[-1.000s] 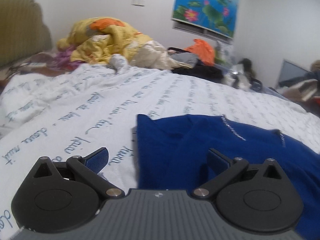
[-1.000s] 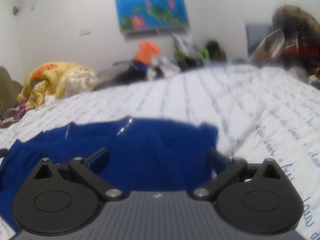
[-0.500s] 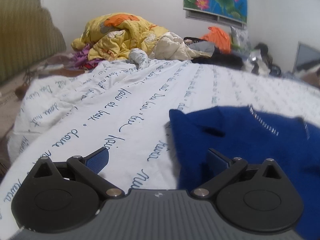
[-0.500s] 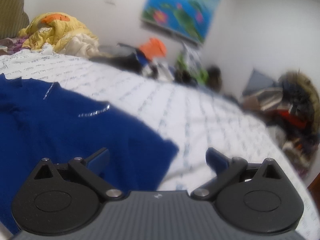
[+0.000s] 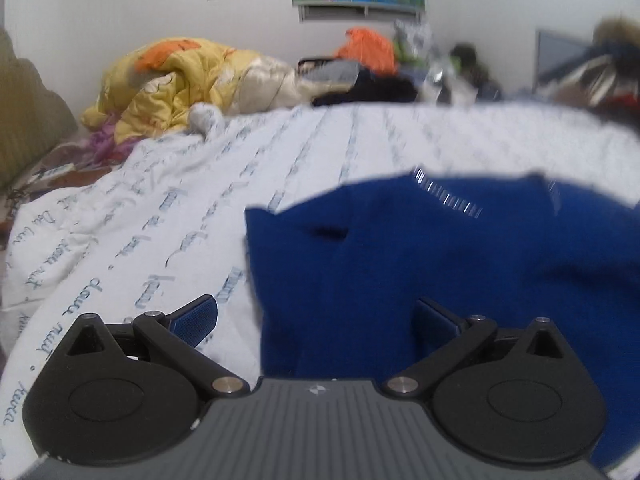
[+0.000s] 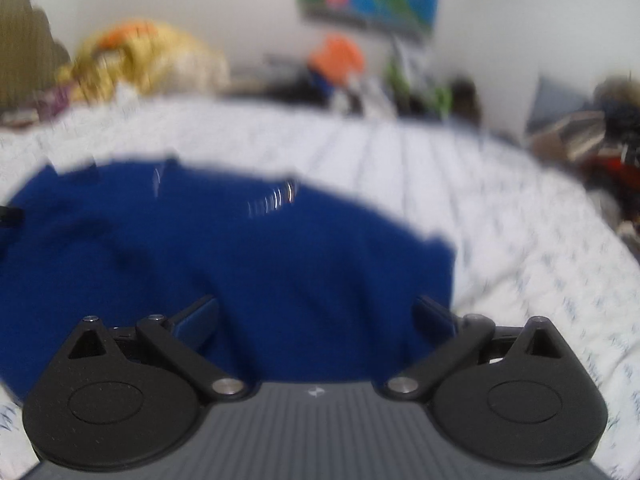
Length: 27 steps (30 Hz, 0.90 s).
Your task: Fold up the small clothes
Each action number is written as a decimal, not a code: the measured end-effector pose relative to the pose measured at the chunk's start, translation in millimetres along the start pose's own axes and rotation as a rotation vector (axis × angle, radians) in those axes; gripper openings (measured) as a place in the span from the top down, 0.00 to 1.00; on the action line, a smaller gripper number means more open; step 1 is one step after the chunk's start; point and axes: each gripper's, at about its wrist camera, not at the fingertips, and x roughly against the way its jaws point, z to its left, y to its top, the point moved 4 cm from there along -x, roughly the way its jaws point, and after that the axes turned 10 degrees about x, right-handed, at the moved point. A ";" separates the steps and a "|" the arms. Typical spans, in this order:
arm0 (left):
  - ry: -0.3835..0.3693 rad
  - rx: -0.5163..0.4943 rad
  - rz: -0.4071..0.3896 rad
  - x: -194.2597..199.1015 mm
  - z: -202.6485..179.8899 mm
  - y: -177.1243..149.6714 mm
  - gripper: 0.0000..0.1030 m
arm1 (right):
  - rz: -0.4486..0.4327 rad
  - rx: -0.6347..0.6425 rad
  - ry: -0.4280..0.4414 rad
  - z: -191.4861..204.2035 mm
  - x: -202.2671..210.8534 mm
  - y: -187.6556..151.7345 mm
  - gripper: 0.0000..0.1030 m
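A dark blue garment (image 5: 420,256) with a thin silver trim lies spread flat on the bed; it also shows in the right wrist view (image 6: 224,248). My left gripper (image 5: 316,314) is open and empty, low over the garment's left edge, with one finger over the sheet and the other over the cloth. My right gripper (image 6: 316,314) is open and empty, low over the garment's right part, near its right edge. Both views are blurred.
The bed has a white sheet with blue script (image 5: 160,240). A yellow and orange quilt (image 5: 180,80) is heaped at the far left. Dark and orange clothes (image 5: 364,60) lie along the far edge. More clutter (image 6: 608,132) sits at the right.
Both grippers have swung sideways over the bed. The left view now faces the garment's left edge more squarely. The right view turned back left, so the garment fills more of it. Both stayed open.
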 end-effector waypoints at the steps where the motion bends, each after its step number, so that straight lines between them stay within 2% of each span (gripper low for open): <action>1: 0.012 0.000 0.008 -1.9 1.2 -2.5 0.00 | 0.044 -0.008 -0.017 -1.6 -8.2 -4.0 0.00; 3: -0.007 0.035 0.009 1.5 5.1 -2.8 0.00 | 0.039 -0.099 0.003 -10.9 -3.6 -5.8 0.00; 6: -0.027 0.076 0.001 8.0 7.9 -1.7 0.00 | -0.040 -0.148 -0.007 -11.3 17.3 -0.5 0.00; 9: -0.025 0.093 0.005 10.2 2.6 -4.5 0.00 | -0.071 -0.169 0.076 1.7 20.8 2.7 0.00; 11: -0.033 0.105 0.012 9.4 -2.4 -8.5 0.00 | -0.053 -0.203 0.154 11.0 15.0 -1.1 0.00; 12: -0.036 0.106 0.017 7.9 -4.2 -10.4 0.00 | -0.036 -0.209 0.161 14.7 10.1 -3.1 0.00; 14: -0.032 0.099 0.025 5.6 -7.5 -15.9 0.00 | -0.006 -0.182 0.117 21.8 3.1 -7.8 0.00; 17: -0.029 0.091 0.022 3.7 -8.4 -21.0 0.00 | -0.007 -0.114 0.079 30.5 3.6 -9.9 0.00; 27: -0.057 0.152 0.054 -0.1 -0.7 -22.8 0.00 | -0.009 -0.110 0.079 32.4 3.4 -15.5 0.00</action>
